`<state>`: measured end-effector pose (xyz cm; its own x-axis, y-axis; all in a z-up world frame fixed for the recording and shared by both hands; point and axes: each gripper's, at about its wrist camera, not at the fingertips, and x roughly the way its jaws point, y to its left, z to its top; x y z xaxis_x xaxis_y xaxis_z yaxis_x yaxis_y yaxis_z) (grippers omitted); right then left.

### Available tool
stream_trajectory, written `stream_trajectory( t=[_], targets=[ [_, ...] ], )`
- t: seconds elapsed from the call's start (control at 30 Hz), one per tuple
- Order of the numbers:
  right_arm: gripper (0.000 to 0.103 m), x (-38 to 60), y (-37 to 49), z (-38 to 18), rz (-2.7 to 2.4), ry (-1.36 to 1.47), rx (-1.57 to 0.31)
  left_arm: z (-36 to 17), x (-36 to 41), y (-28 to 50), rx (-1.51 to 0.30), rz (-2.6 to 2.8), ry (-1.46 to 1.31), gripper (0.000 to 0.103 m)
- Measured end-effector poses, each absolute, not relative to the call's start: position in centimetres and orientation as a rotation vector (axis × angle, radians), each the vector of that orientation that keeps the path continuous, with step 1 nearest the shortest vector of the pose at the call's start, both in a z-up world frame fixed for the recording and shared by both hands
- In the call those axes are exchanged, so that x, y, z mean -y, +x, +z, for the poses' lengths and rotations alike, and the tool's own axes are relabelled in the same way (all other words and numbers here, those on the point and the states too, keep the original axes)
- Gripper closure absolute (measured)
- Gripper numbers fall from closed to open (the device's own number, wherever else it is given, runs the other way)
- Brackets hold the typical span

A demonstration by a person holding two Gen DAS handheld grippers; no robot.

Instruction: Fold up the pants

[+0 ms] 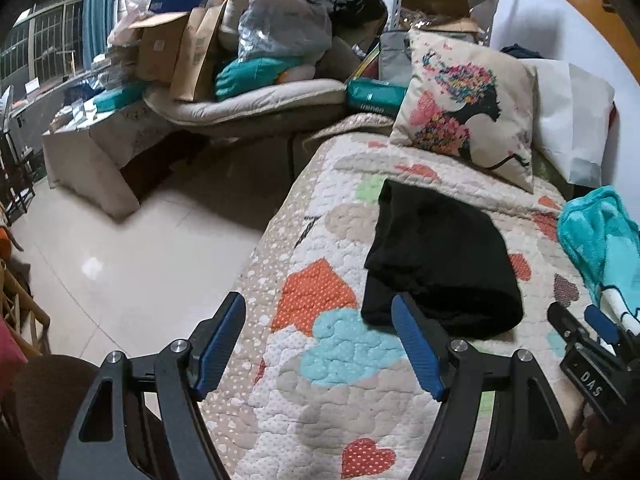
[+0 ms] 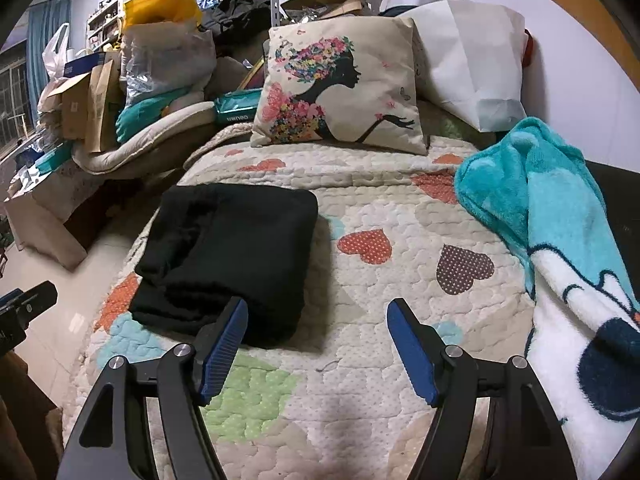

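The black pants point(image 1: 436, 260) lie folded into a compact rectangle on the heart-patterned quilt point(image 1: 320, 360) of the bed. They also show in the right wrist view point(image 2: 228, 256), left of centre on the quilt point(image 2: 380, 220). My left gripper point(image 1: 318, 320) is open and empty, just short of the pants' near edge. My right gripper point(image 2: 318, 320) is open and empty, near the pants' front right corner. The right gripper's tip point(image 1: 580, 328) shows at the right edge of the left wrist view.
A printed cushion point(image 2: 340, 84) and a white paper bag point(image 2: 472, 60) stand at the head of the bed. A teal blanket point(image 2: 560, 232) lies along the right side. Boxes and bags point(image 1: 208, 48) pile up at the left, above a tiled floor point(image 1: 120, 260).
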<state>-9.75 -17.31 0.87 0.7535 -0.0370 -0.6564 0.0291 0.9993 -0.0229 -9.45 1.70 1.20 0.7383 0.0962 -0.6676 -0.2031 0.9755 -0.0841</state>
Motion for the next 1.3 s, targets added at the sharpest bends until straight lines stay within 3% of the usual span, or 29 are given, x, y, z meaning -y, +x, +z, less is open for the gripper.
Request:
stream_trajectory(
  t=[0.63, 1.3],
  targets=[
    [0.019, 17.8, -14.0, 4.3, -0.045, 0.047, -0.618, 7.9, 0.8, -14.8, -0.513, 0.096, -0.102, 0.017],
    [0.016, 18.1, -15.4, 5.3, -0.058, 0.046, -0.586, 8.4, 1.4, -16.2, -0.502, 0.057, -0.095, 0.017]
  ],
)
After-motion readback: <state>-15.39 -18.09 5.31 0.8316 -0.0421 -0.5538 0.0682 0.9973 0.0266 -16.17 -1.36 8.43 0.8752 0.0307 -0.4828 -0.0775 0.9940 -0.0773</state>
